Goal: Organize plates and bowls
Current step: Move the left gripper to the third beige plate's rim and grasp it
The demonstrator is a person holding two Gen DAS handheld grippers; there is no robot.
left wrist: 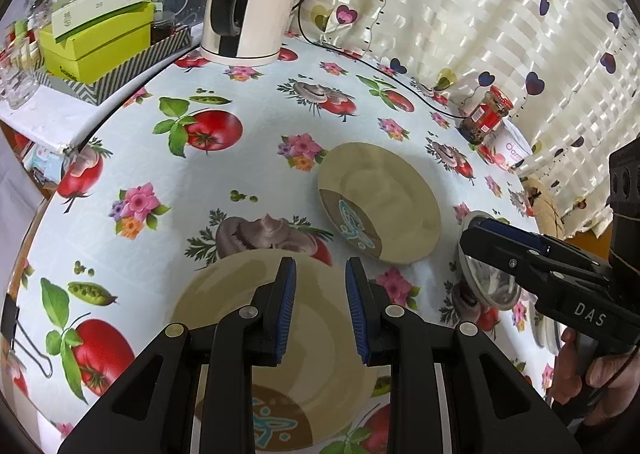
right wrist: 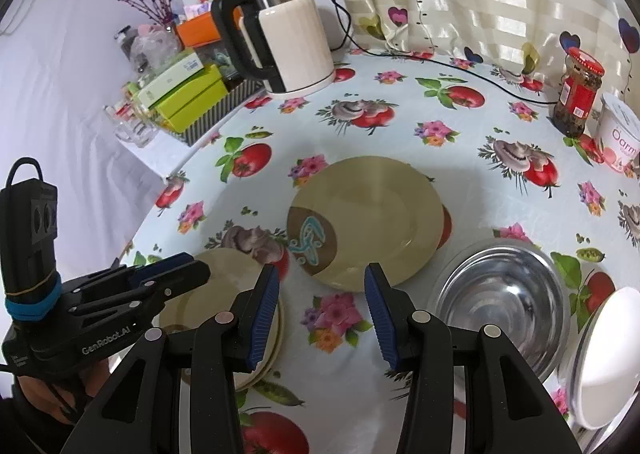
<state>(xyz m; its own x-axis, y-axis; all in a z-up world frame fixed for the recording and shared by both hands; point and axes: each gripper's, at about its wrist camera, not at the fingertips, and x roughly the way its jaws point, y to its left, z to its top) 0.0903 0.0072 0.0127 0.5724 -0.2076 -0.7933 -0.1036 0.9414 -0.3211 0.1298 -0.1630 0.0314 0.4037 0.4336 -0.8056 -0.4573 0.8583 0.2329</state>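
Left gripper [left wrist: 321,310] hanging over a beige plate [left wrist: 240,286] on the bench [left wrist: 256,158], jaws spread and gripping nothing — plate directly beneath and between them. Right gripper [right wrist: 322,318] likewise with jaws spread wide, empty. Just ahead of the right jaws, a second plate [right wrist: 376,214]; to their right, a steel bowl [right wrist: 500,294], a white dish [right wrist: 612,354] beyond it. Kettle [right wrist: 292,38] far ahead.
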